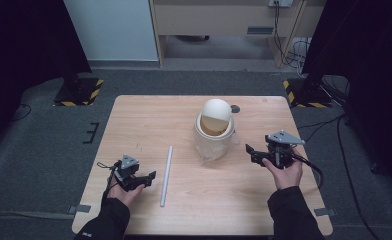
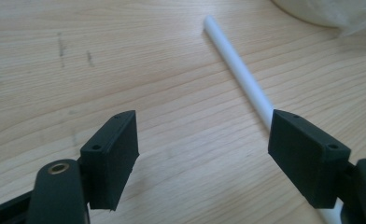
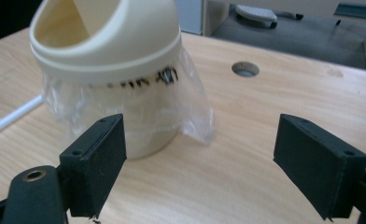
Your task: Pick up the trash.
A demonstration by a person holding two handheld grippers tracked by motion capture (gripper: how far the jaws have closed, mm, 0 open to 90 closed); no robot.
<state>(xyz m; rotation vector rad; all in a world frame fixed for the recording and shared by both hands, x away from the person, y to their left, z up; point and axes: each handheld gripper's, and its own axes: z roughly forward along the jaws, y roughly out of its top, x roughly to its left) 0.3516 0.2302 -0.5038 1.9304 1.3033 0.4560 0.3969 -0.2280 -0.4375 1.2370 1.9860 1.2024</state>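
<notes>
white rod (image 1: 166,175) lies flat on the bench (image 1: 134,115), left of centre, long axis running from near edge toward far edge. left tool (image 1: 143,181) sits just beside its near half, jaws wide apart, empty; in the left gripper view the rod (image 2: 239,74) passes behind the right-hand jaw. lidded bin (image 1: 214,131) with plastic liner stands right of centre. right tool (image 1: 252,153), jaws also apart and empty, faces the bin. left hand nearer the rod; judged next: close across its short axis.

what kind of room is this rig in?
Probably a lab or recording workspace, not a home: a bare light wooden table on grey carpet, black stands on yellow-and-black striped bases at both far corners, dark curtains, and loose cables by the wall.
</notes>
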